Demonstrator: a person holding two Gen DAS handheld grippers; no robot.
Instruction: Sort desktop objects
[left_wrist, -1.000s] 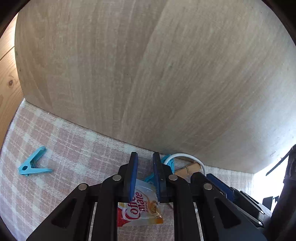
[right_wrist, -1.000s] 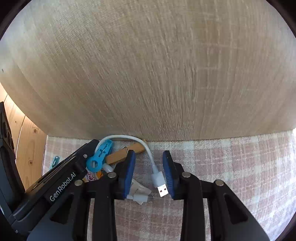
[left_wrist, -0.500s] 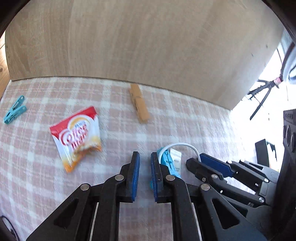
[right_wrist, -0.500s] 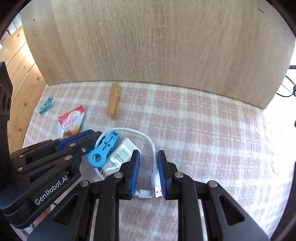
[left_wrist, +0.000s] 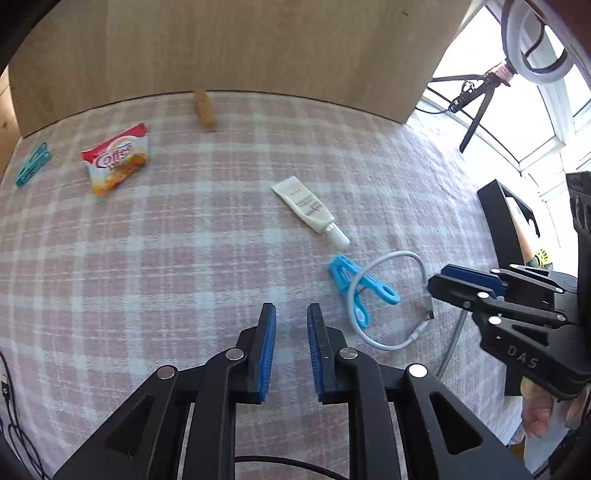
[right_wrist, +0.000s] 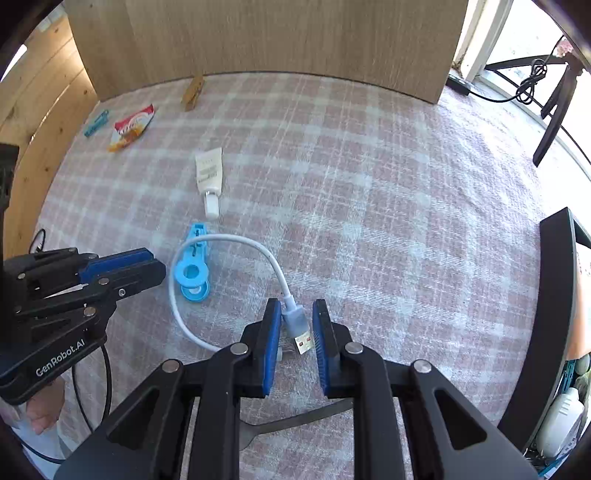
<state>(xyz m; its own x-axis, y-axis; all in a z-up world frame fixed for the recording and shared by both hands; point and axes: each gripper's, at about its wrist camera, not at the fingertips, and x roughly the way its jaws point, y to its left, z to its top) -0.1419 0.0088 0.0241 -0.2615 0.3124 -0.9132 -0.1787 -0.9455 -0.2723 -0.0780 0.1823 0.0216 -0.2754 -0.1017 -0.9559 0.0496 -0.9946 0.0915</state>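
A white USB cable (right_wrist: 236, 243) loops on the plaid cloth; its USB plug (right_wrist: 300, 326) lies between the jaws of my right gripper (right_wrist: 294, 325), which stand slightly apart around it. A blue clothespin (right_wrist: 195, 269) lies under the cable loop and also shows in the left wrist view (left_wrist: 356, 286). A white tube (left_wrist: 308, 206), a coffee creamer sachet (left_wrist: 118, 158), a wooden clothespin (left_wrist: 204, 109) and a teal clothespin (left_wrist: 32, 164) lie farther off. My left gripper (left_wrist: 291, 332) is slightly open and empty, left of the blue clothespin.
A wooden panel (left_wrist: 221, 44) closes the far side of the table. A black box (right_wrist: 554, 314) holding items stands at the right edge. A tripod with a ring light (left_wrist: 480, 88) stands beyond the table. Black cords (left_wrist: 14, 435) hang at the near left.
Both grippers have pulled back and up from the far wall, so the whole table shows. The right gripper's jaws opened slightly around the USB plug; the cable lies on the cloth.
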